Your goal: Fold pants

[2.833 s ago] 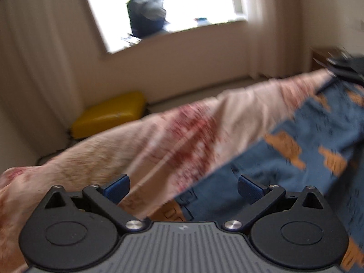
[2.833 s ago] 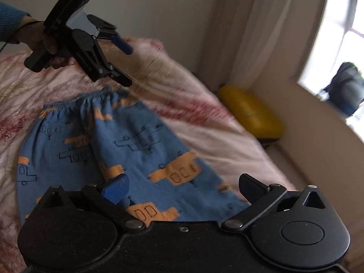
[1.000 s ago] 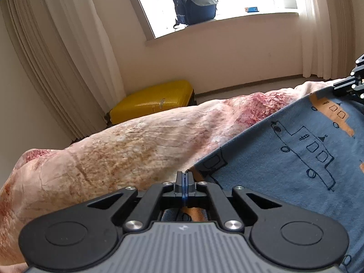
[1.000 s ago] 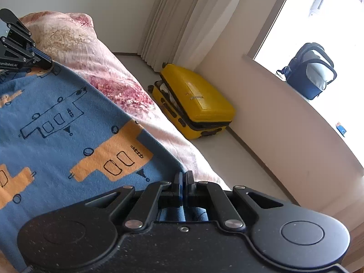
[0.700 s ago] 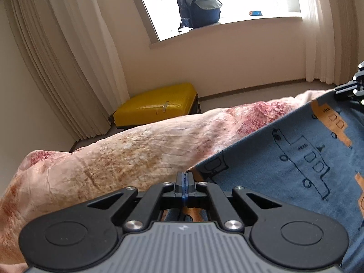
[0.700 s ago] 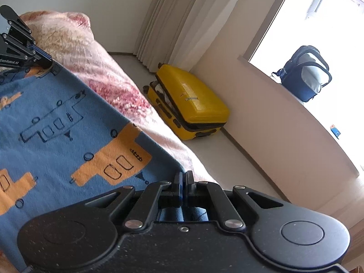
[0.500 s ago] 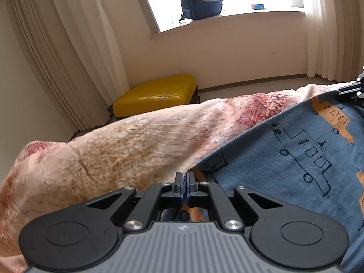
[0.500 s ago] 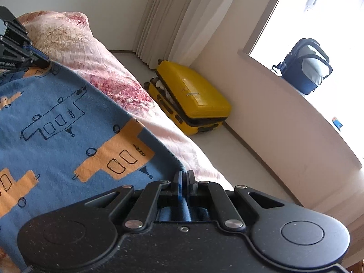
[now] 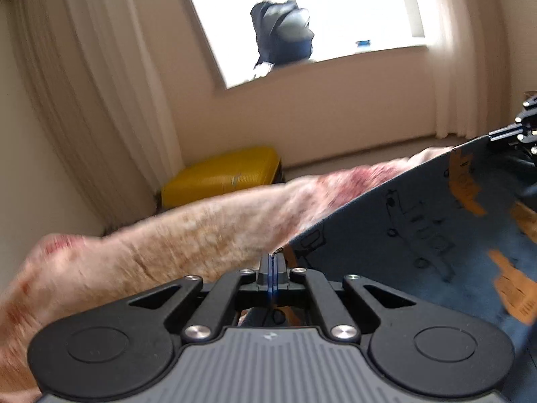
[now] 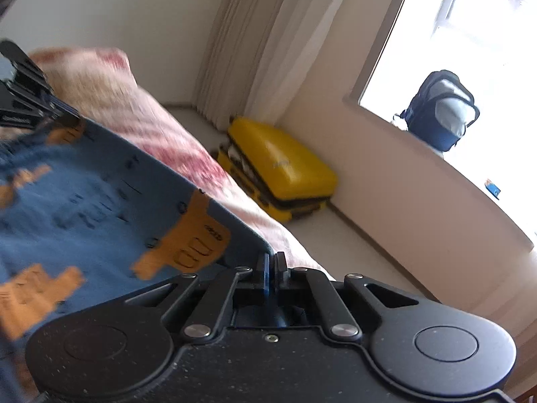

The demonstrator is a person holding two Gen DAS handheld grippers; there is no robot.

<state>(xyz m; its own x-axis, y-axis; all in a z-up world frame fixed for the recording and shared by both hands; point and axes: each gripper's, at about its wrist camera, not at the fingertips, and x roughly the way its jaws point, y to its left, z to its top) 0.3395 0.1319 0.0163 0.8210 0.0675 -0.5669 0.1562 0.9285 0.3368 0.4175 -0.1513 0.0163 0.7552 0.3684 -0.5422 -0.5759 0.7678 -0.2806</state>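
The blue pants (image 9: 419, 235) with orange and outlined vehicle prints are stretched between my two grippers above the bed. My left gripper (image 9: 272, 260) is shut on one corner of the pants' near edge. In the right wrist view my right gripper (image 10: 271, 262) is shut on the other corner of the same pants (image 10: 84, 208). Each gripper shows in the other's view: the right one (image 9: 513, 132) at the far right edge, the left one (image 10: 63, 114) at the far left, both pinching the cloth. The edge between them runs taut and lifted.
The bed carries a pink and red flowered blanket (image 9: 161, 245). A yellow suitcase (image 10: 278, 168) lies on the floor beside the bed near pale curtains (image 9: 94, 107). A dark backpack (image 9: 282, 33) sits on the window sill.
Both grippers went from open above the pants to shut on their edge. Over the last second they rose and moved with the cloth, lifting the edge off the blanket; the view is now blurred.
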